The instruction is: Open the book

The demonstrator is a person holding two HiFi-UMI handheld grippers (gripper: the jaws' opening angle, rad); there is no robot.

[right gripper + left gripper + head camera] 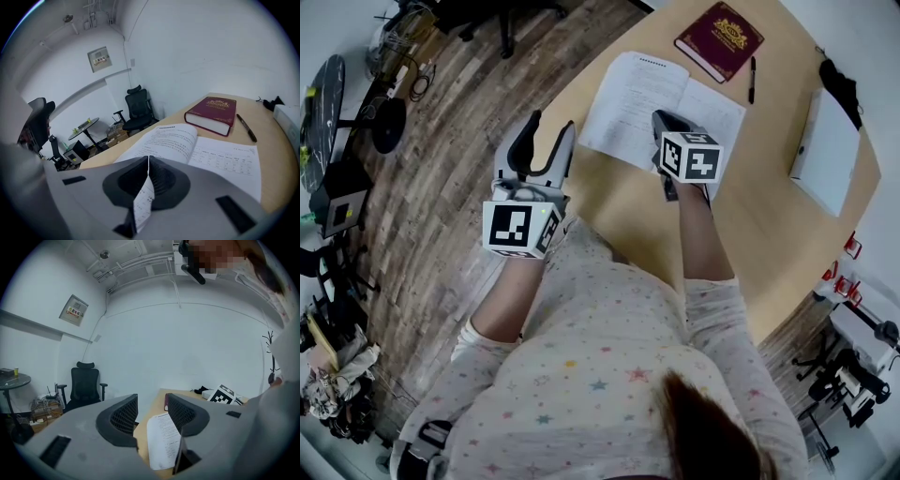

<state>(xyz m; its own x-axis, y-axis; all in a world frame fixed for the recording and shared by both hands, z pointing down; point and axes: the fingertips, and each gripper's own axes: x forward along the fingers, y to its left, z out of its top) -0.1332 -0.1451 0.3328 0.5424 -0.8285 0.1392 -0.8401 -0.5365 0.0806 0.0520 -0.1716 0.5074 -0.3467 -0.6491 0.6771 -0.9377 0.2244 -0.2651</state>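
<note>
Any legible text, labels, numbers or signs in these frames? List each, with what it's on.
None can be read.
Open book: printed lines, too small to read.
Red book: gold emblem on the cover, blurred.
Wall sign: too small to read.
Marker cubes: black and white square patterns only, no words.

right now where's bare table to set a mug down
Widest bare wood lies between the open book and the white box, below the pen. A smaller patch runs along the near table edge, left of the right arm. The far side is crowded: red book and pen sit close by the open book, whose page the right gripper pinches.
</note>
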